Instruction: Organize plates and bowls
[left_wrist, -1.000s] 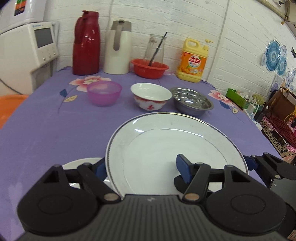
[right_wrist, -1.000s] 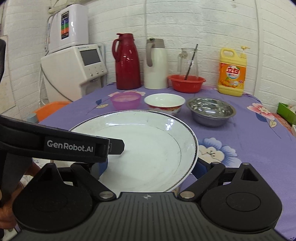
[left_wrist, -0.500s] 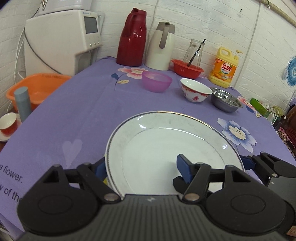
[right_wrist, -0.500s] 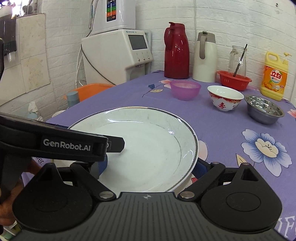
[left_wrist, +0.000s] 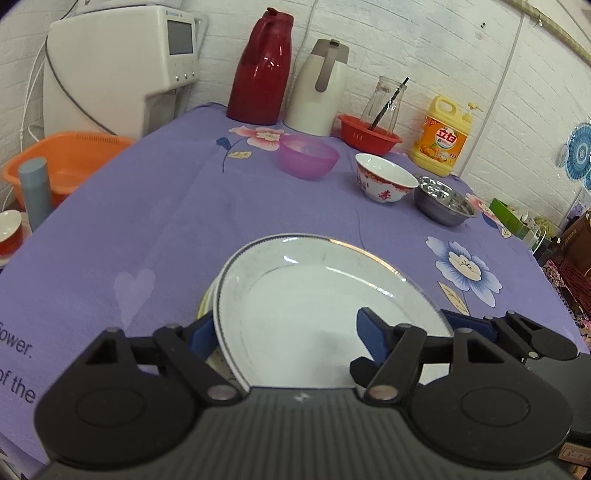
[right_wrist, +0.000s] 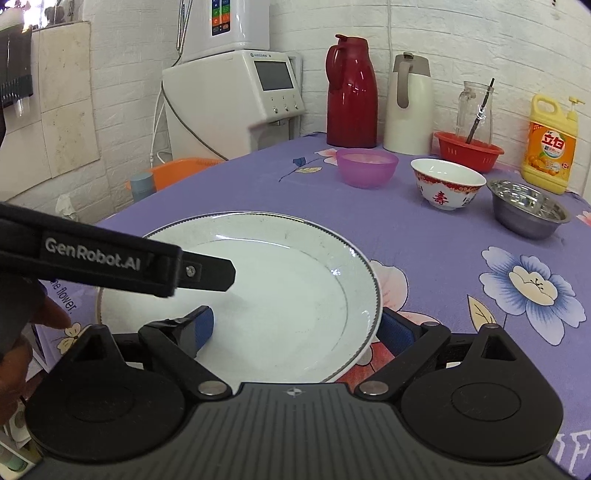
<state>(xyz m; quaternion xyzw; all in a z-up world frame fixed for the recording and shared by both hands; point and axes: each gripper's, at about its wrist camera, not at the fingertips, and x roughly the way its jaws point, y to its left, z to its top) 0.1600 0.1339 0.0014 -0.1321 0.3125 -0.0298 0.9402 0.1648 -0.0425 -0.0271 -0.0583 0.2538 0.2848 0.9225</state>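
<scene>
Left wrist view: the round white blue-rimmed plate (left_wrist: 314, 306) has landed on a cream plate (left_wrist: 205, 304) that peeks out at nine o'clock, so the stack looks made. The left gripper (left_wrist: 286, 332) has just been opening and its jaws stand spread around the rim, while the right gripper (right_wrist: 299, 328) pinches it.

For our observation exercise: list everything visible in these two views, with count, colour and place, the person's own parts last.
large white ceramic plate with dark rim: one, white, near table edge, between both grippers' fingers
second plate: one, cream rim showing, beneath it
translucent purple plastic bowl, red-patterned white ceramic bowl, shiny steel bowl: one each, row mid-table
red thermos, white jug, red basket holding glass jar, yellow detergent bottle: one each, along wall
white dispenser machine, orange basin: one each, left of table
purple flowered tablecloth: one, covers table
left gripper: black, jaws just been opening, plate rim between them
right gripper: black, clamping plate rim
hand: one, behind left gripper
</scene>
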